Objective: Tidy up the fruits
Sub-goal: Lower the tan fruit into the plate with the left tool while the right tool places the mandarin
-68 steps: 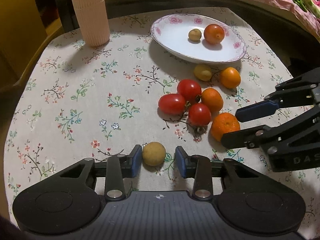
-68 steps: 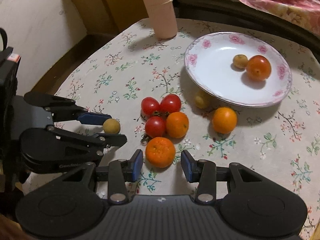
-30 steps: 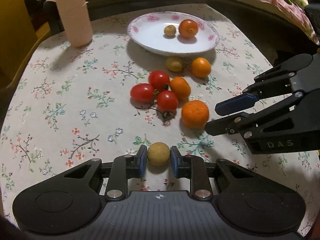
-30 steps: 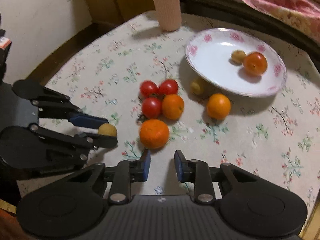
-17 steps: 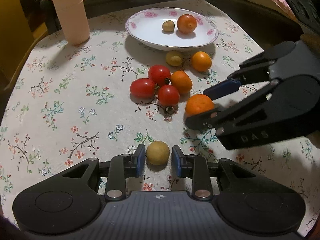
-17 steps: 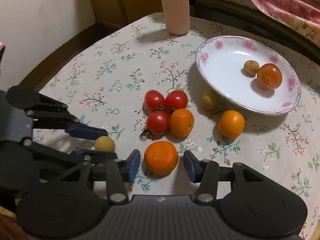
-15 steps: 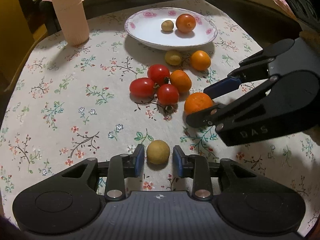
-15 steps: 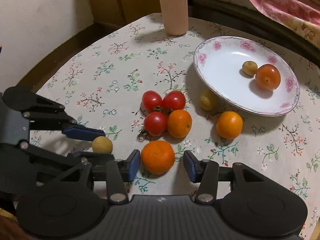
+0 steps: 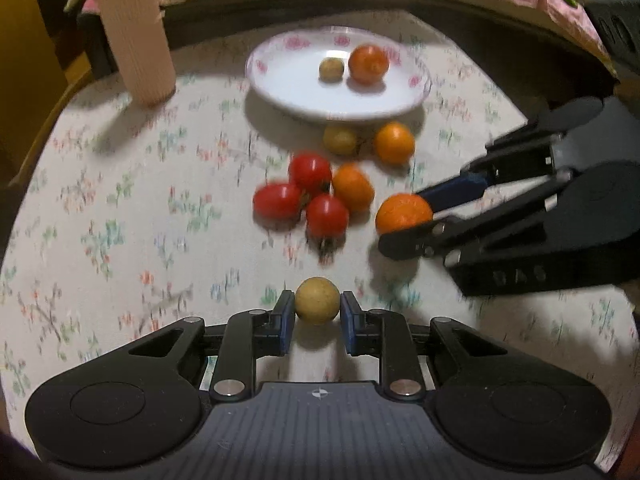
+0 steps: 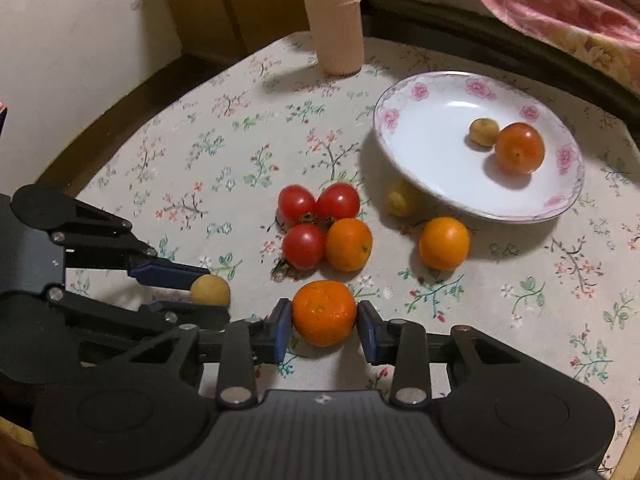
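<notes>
My left gripper (image 9: 316, 316) is shut on a small tan round fruit (image 9: 317, 300); the fruit also shows in the right wrist view (image 10: 210, 290). My right gripper (image 10: 323, 326) is shut on a mandarin orange (image 10: 324, 312), which also shows in the left wrist view (image 9: 403, 213). A white plate with pink flowers (image 10: 424, 152) at the back holds a small tan fruit (image 10: 483, 132) and an orange tomato (image 10: 519, 148). Three red tomatoes (image 10: 316, 204), two oranges (image 10: 349, 244) and a yellow fruit (image 10: 400, 200) lie on the floral tablecloth.
A tall pink ribbed cylinder (image 10: 332, 16) stands at the back left of the table. A dark rail and pink bedding (image 10: 560, 12) run behind the table. The table's rounded edge drops off at the left, by a white wall (image 10: 60, 40).
Both grippers have closed: the left onto the tan fruit, the right onto the mandarin. The left wrist view is blurred from motion and now sits nearer the plate.
</notes>
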